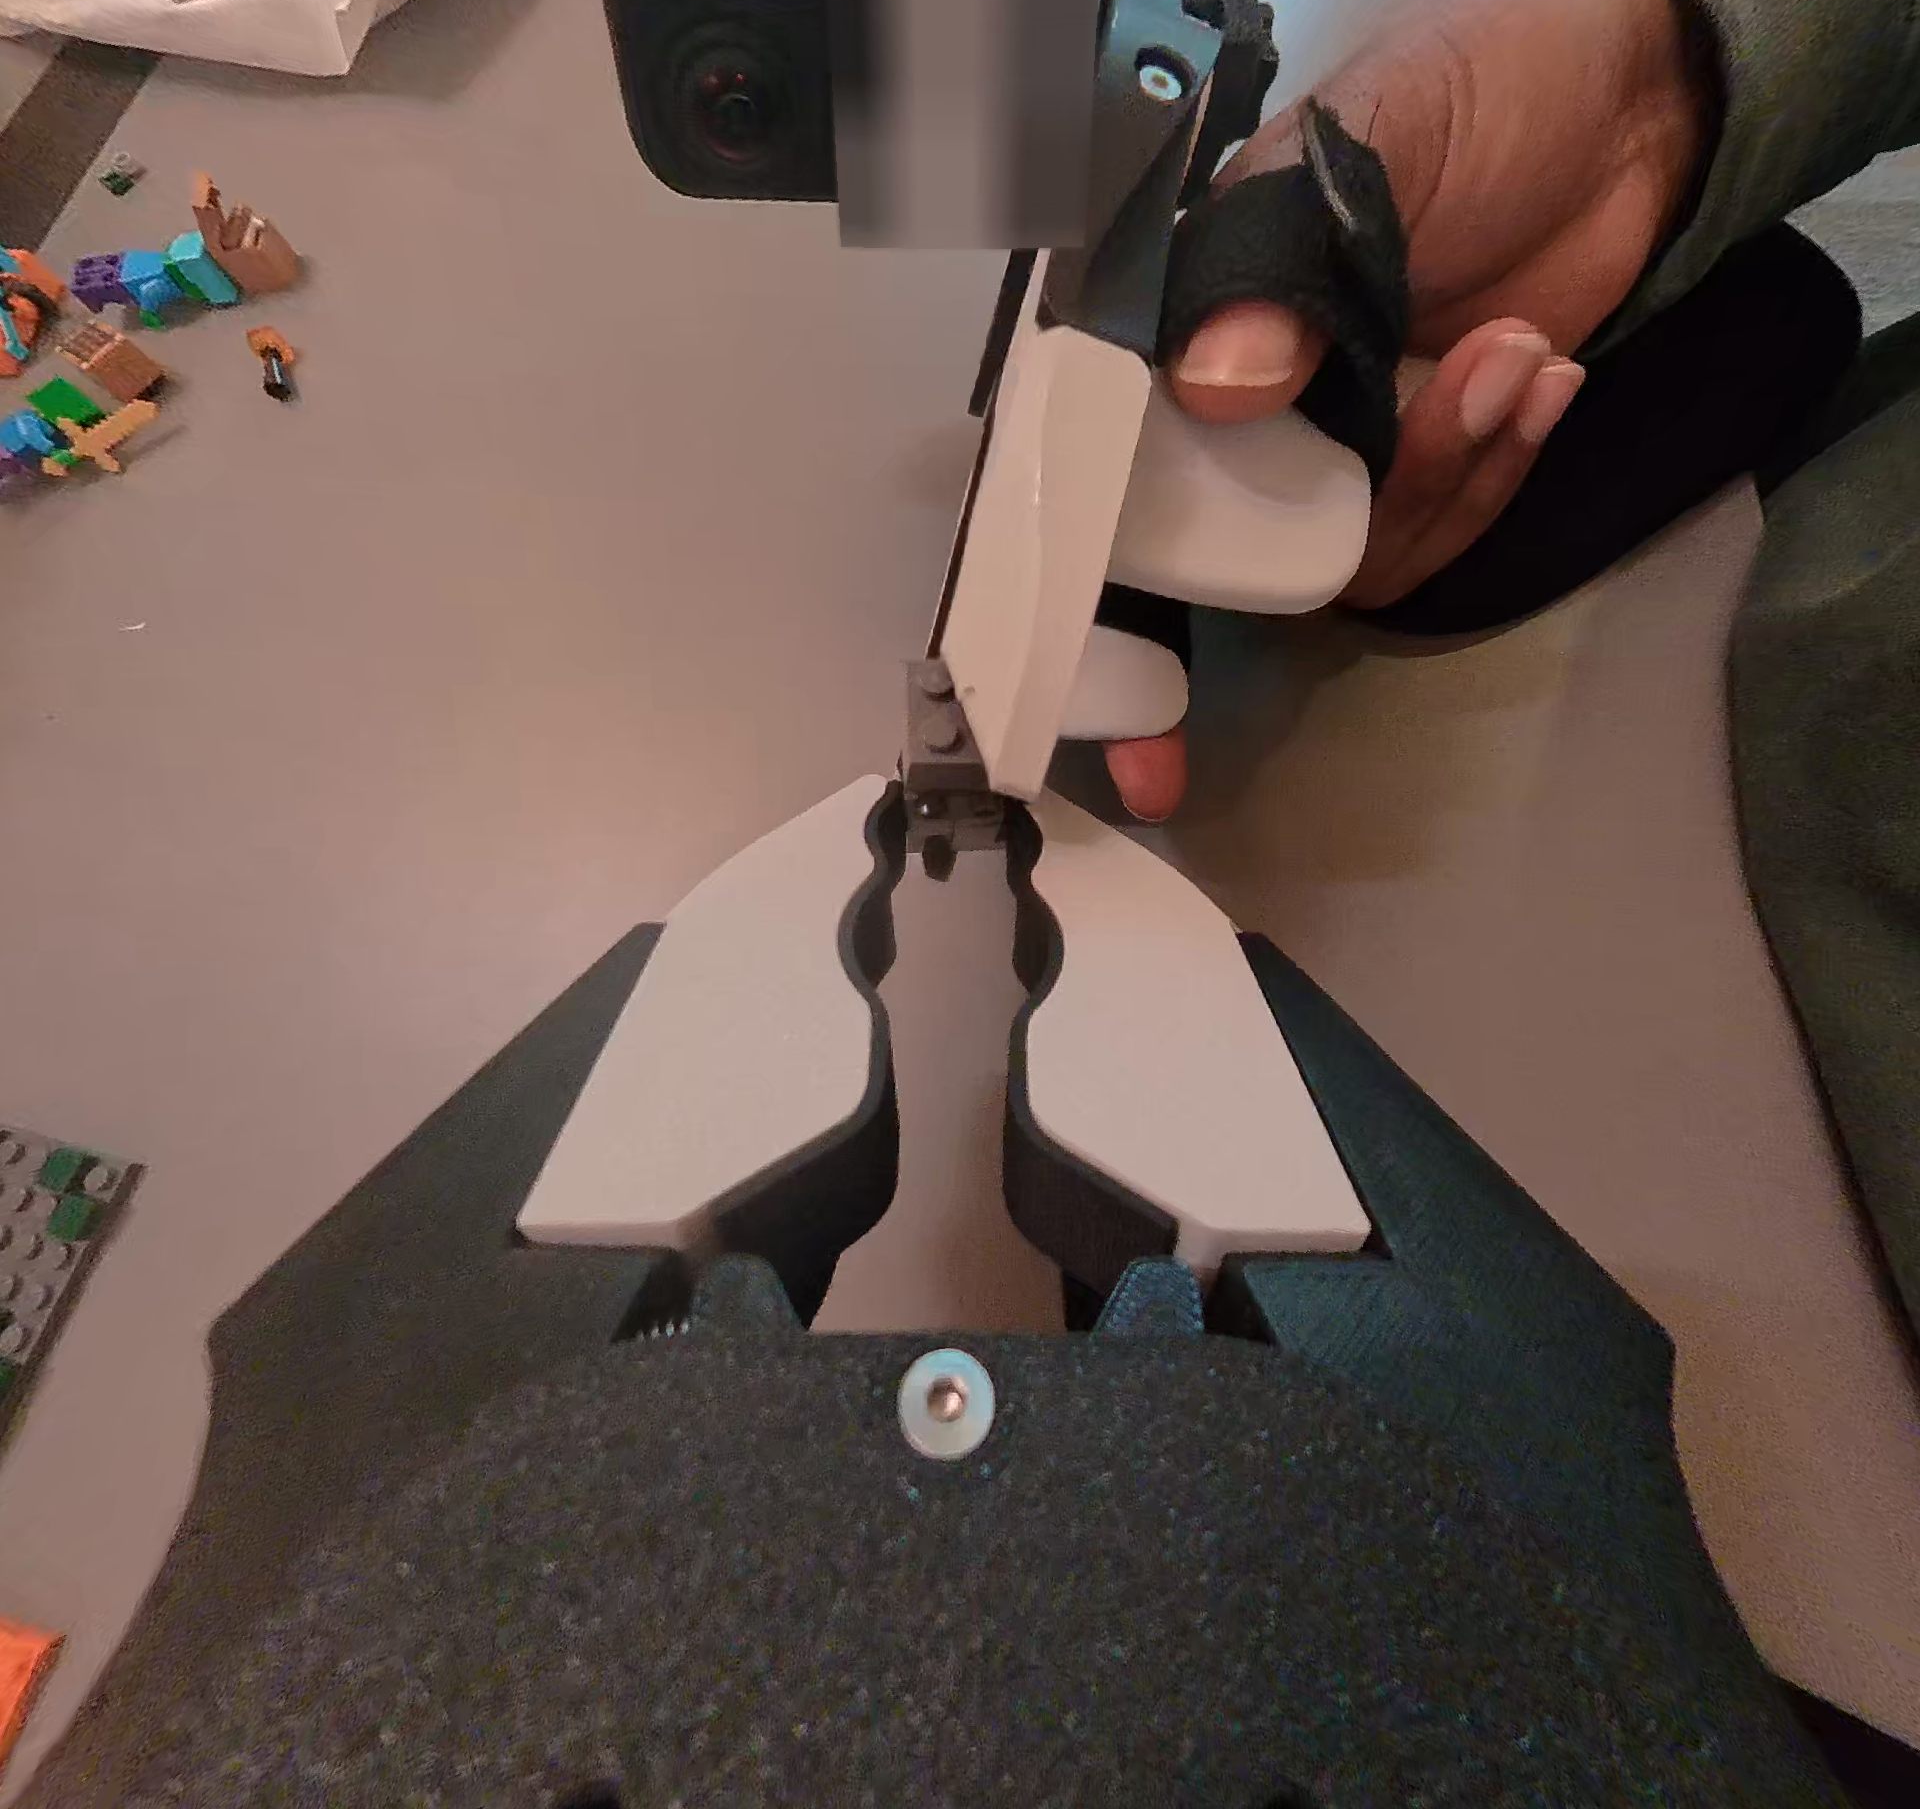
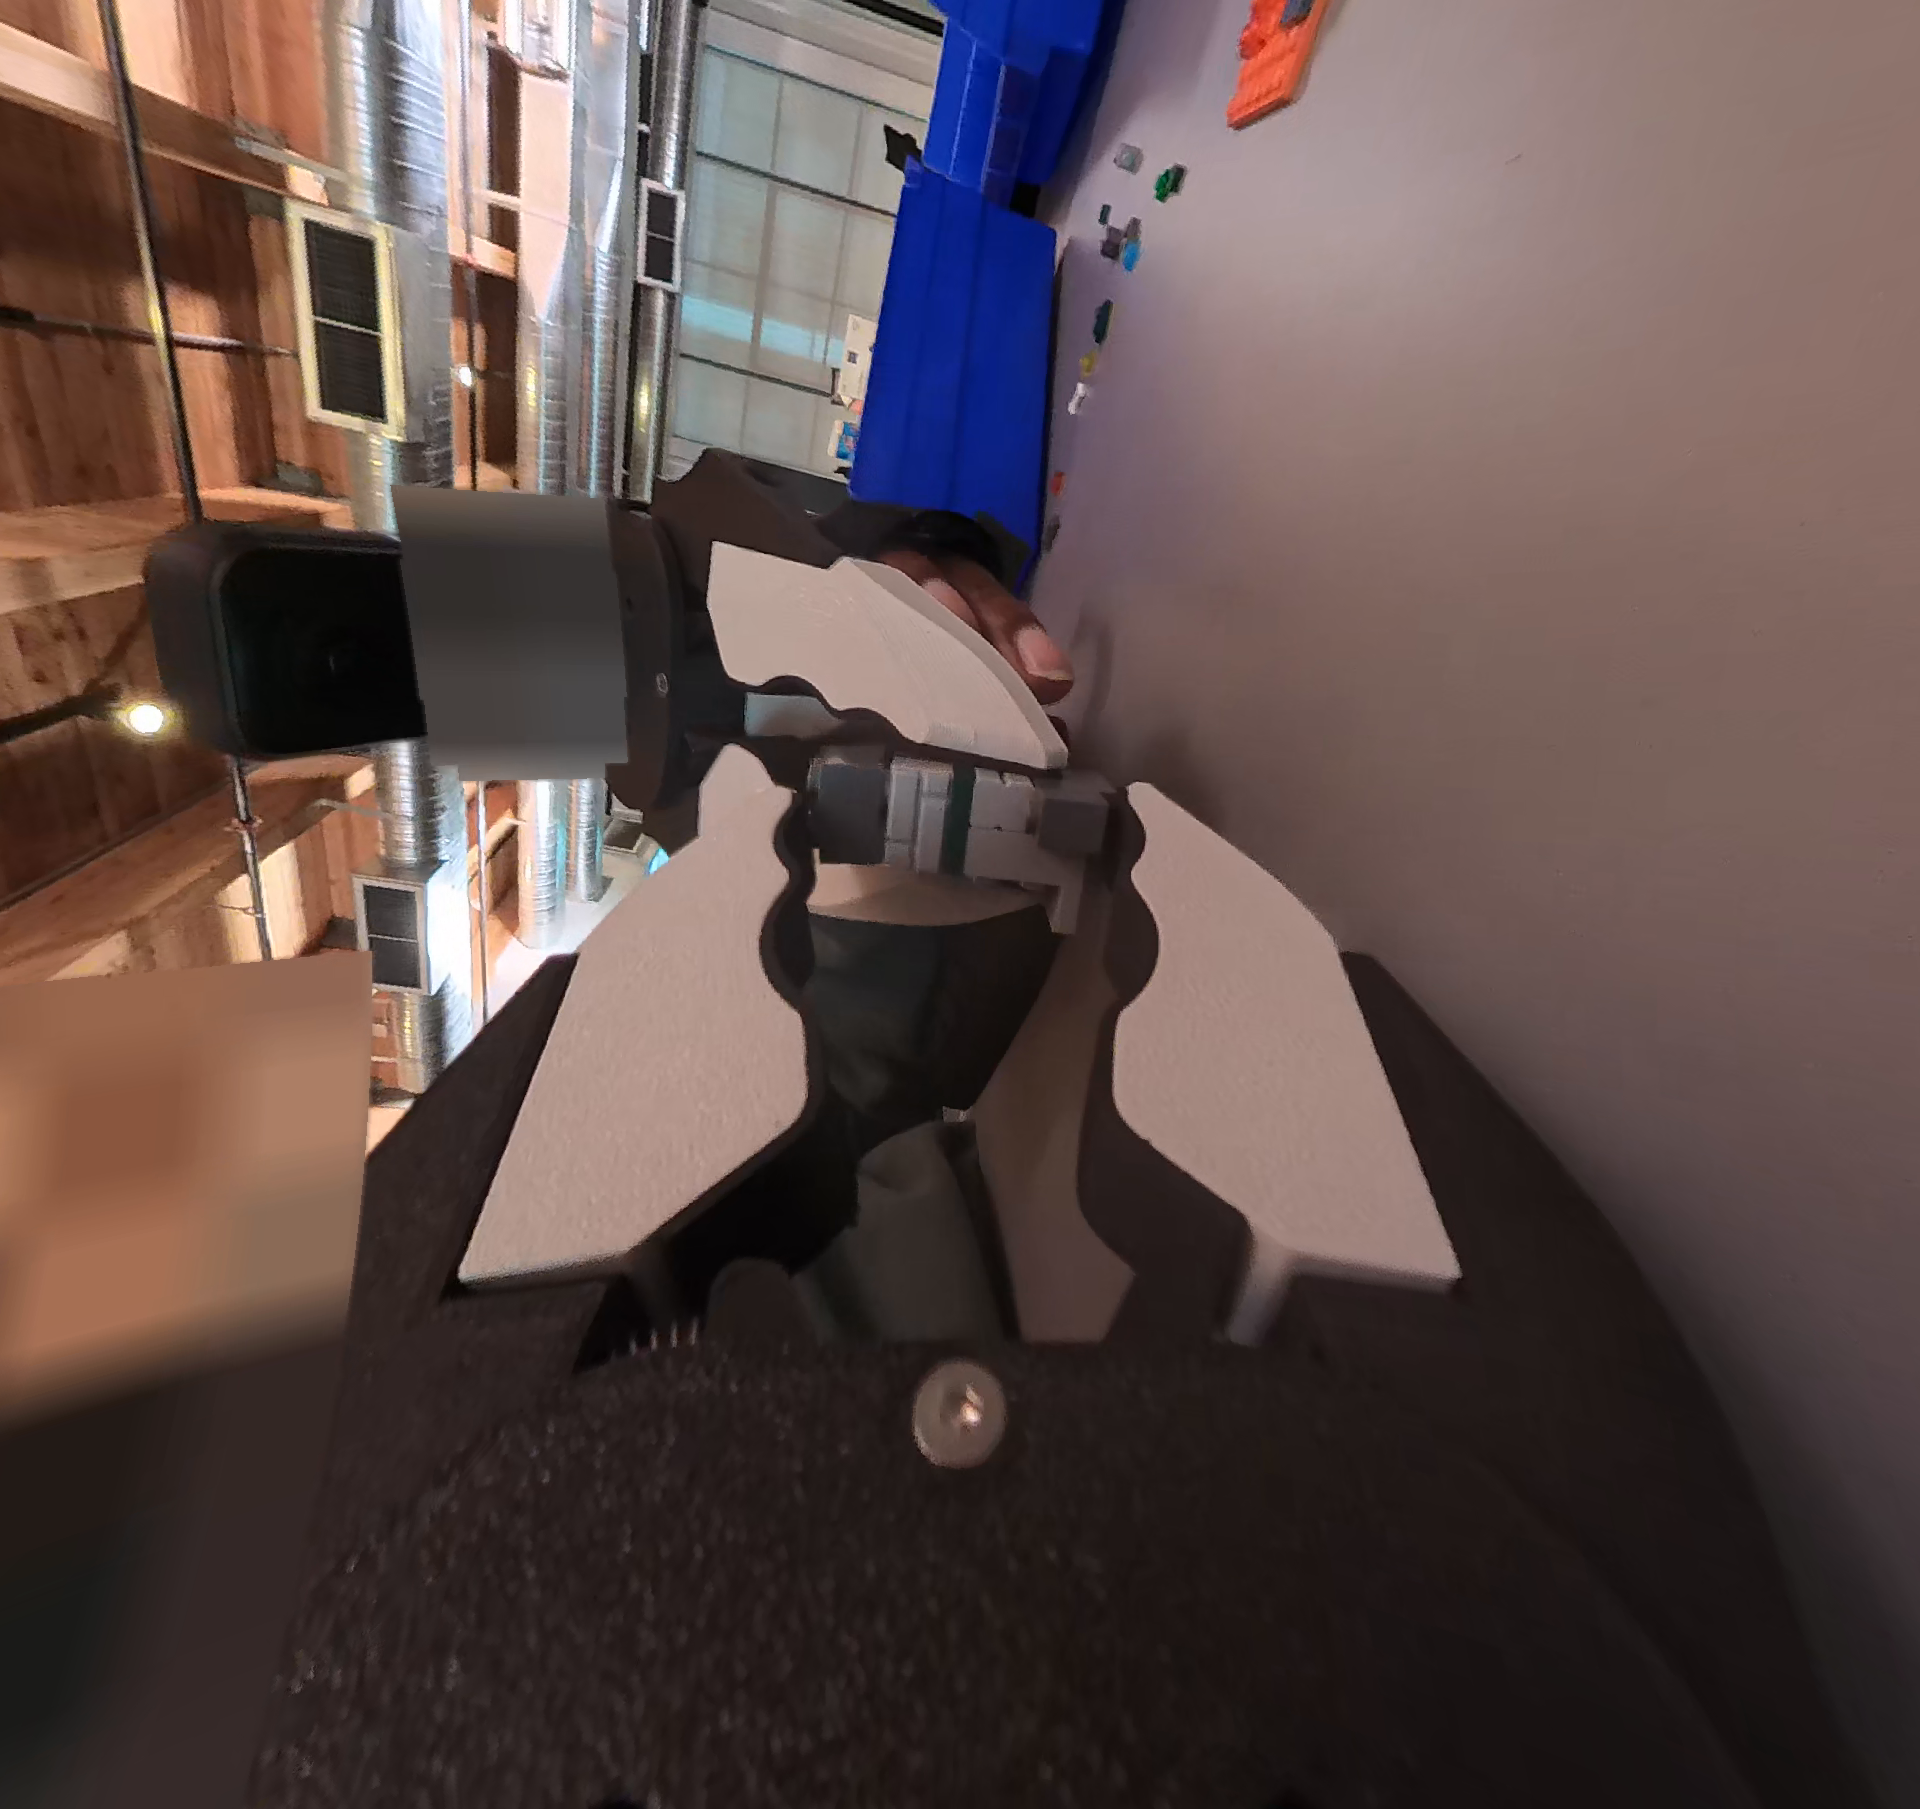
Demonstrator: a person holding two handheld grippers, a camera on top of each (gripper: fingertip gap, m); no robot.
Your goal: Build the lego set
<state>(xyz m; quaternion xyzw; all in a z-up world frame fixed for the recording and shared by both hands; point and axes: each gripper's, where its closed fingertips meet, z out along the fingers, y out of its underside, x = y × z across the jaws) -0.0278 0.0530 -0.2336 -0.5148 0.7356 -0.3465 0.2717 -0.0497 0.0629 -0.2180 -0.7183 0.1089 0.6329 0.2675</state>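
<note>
Grey table [image 1: 520, 616] underneath; we've got both grippers, left [image 1: 940, 829] and right [image 2: 961, 829], clamped on one grey brick stack [image 2: 956, 819], its long axis spanning the right jaws.

Soft, even indoor light; a ceiling lamp [image 2: 145, 717] glares (small but bright). Wide-angle bending at the edges, nearest black housing soft, table [image 1: 520, 616] shadows faint.
</note>
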